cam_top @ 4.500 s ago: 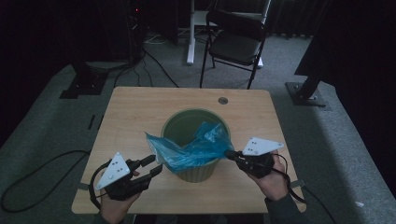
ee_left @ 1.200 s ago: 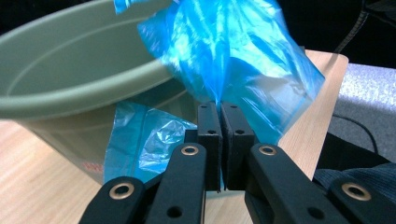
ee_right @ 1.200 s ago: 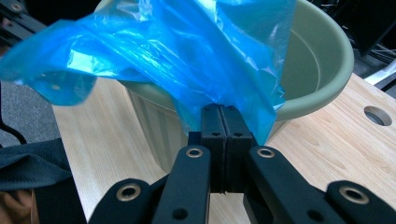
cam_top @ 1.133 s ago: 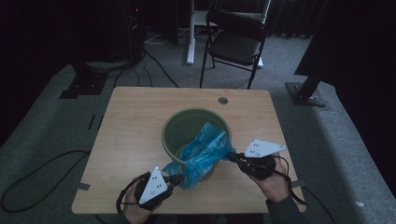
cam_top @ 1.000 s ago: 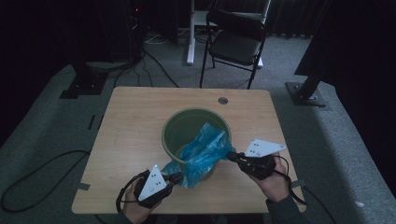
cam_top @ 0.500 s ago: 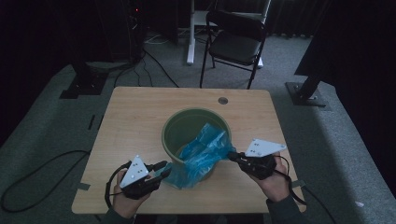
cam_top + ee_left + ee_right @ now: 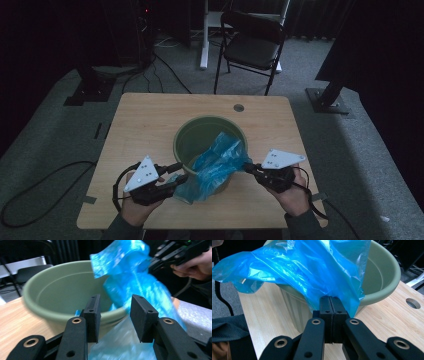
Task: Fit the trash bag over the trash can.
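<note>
A green bin [image 7: 200, 137] stands mid-table [image 7: 145, 115], and a blue bag [image 7: 215, 167] lies over its near rim, part inside, part spilling down the near outside wall onto the wood. The right gripper [image 7: 248, 168] is clamped on the bag's right edge. The left gripper [image 7: 180, 172], near left of the bin, has just been opening; its jaws stand apart, the bag's loose film showing between them, unpressed. No writing is readable.
</note>
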### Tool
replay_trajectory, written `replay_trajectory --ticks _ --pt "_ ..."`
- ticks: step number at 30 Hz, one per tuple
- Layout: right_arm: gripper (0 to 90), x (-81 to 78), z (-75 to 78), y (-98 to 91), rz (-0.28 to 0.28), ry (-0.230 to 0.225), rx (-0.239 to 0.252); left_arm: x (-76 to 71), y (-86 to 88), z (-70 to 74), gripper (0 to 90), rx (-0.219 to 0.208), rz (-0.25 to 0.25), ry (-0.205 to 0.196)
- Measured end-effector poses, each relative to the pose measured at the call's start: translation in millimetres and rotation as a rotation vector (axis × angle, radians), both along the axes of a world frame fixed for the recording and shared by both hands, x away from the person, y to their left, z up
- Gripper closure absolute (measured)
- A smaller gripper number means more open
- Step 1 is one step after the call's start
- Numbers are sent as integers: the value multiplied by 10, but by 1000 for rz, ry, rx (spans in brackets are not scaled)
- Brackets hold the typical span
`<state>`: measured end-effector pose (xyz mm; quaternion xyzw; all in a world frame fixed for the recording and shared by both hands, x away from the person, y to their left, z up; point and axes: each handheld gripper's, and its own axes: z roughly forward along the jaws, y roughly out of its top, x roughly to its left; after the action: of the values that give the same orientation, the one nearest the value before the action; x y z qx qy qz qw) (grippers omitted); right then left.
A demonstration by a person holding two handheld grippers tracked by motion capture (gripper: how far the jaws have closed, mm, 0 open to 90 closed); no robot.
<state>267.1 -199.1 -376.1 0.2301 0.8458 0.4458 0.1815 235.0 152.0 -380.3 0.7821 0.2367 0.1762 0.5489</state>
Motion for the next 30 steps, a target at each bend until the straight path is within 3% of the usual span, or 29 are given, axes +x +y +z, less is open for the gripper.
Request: replay_trajectory --ticks 9,13,17,21,25,30 --pt "899 -2 3 12 5 -4 2 174 -298 87 608 -7 -94 35" --pt "900 -3 6 17 6 -6 2 215 -352 98 613 -11 -105 47" --pt "899 -3 8 25 8 -9 2 363 -493 111 627 -5 -121 120" --pt "899 -2 10 20 10 -12 5 442 -586 79 680 32 -107 144" --pt "899 -8 20 2 6 -14 8 475 -592 72 878 38 -68 136" --pt "899 0 27 -41 1 -18 14 491 -496 88 900 35 -22 124"
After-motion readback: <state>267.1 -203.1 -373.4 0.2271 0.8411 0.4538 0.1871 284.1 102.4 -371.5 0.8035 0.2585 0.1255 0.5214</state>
